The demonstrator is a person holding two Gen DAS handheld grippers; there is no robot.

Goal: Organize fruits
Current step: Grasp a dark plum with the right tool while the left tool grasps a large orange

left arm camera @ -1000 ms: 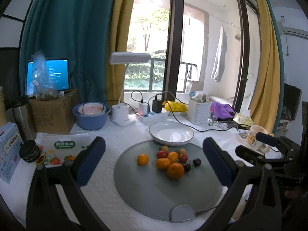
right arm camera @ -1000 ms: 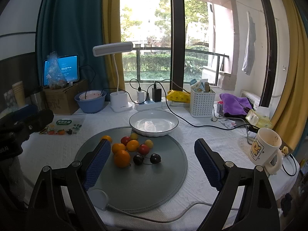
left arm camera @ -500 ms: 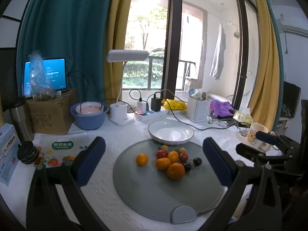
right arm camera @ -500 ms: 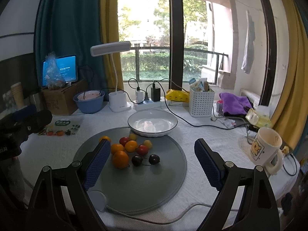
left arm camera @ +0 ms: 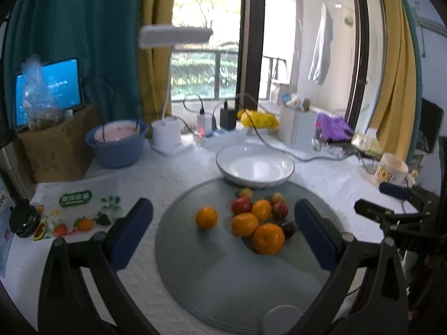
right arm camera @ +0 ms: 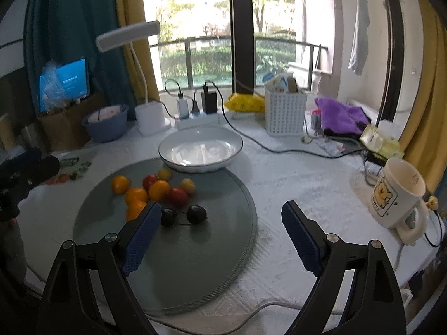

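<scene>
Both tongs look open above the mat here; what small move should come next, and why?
Probably lower the right tongs onto the nearer dark plum. Both tongs are open and hold nothing, the white bowl is empty, and the fruit still sits on the grey mat. That plum lies closest, apart from the oranges.

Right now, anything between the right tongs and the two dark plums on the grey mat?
Nothing visible. The right tongs are open, and the plums lie just ahead on the mat, oranges off to the left.

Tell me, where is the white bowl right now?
The white bowl sits empty at the far edge of the grey mat, just beyond the fruit pile.
</scene>
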